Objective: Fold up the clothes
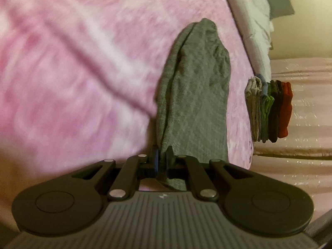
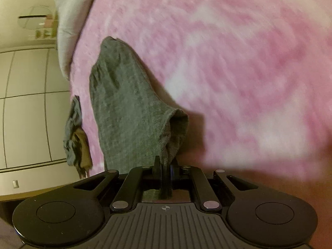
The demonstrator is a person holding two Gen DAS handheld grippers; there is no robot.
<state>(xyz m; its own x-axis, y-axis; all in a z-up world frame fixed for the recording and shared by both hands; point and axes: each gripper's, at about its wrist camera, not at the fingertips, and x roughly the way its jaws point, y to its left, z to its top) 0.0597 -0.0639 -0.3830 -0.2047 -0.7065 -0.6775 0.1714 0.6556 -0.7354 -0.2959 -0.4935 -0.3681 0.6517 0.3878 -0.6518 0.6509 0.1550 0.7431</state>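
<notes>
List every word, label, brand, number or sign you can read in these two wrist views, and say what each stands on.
No readable words or numbers appear in either view.
Small pale emblem, no letters, on the left tongs' ribbed grey body.
Small crosshair mark, no letters, on the right tongs' ribbed grey body.
Grey knitted garment, fuzzy pink blanket, stack of folded clothes: no visible labels.

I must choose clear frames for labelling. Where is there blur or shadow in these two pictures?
Left wrist view: the pink blanket is smeared by motion, while the grey garment stays fairly sharp. Right wrist view: the blanket is blurred too, and the garment throws a dark shadow beside its fold.
</notes>
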